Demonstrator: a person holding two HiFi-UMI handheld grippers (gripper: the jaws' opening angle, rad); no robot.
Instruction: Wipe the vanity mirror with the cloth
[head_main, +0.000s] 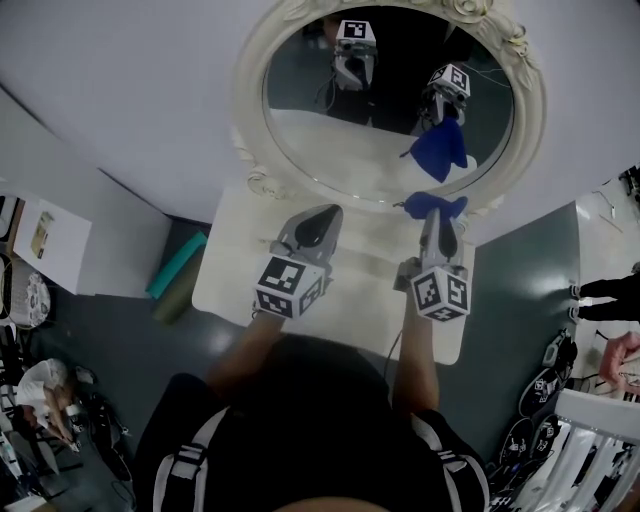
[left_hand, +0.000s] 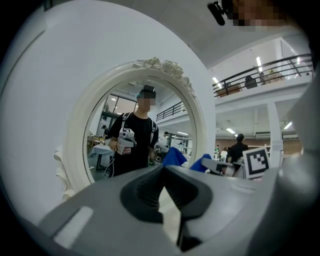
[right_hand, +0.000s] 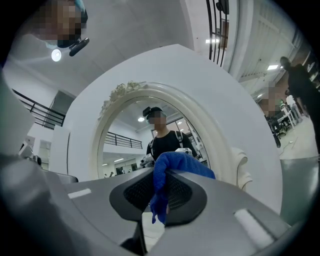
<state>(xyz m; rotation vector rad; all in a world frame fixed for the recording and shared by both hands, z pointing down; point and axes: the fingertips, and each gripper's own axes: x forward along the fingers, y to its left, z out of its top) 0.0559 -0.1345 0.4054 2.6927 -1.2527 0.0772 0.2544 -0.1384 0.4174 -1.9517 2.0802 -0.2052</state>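
While cloth (right_hand: 176, 163) sits pinched in right gripper (head_main: 438, 214), near mirror (head_main: 322, 142) | left gripper (head_main: 321, 216) pressed together

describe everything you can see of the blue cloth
The blue cloth is soft and fuzzy-looking, like microfibre. It is bunched, pinched between the shut jaws of the right gripper, with a fold bulging above them and an end hanging below. It sits close to the lower rim of the vanity mirror, whose glass reflects it; contact is unclear.
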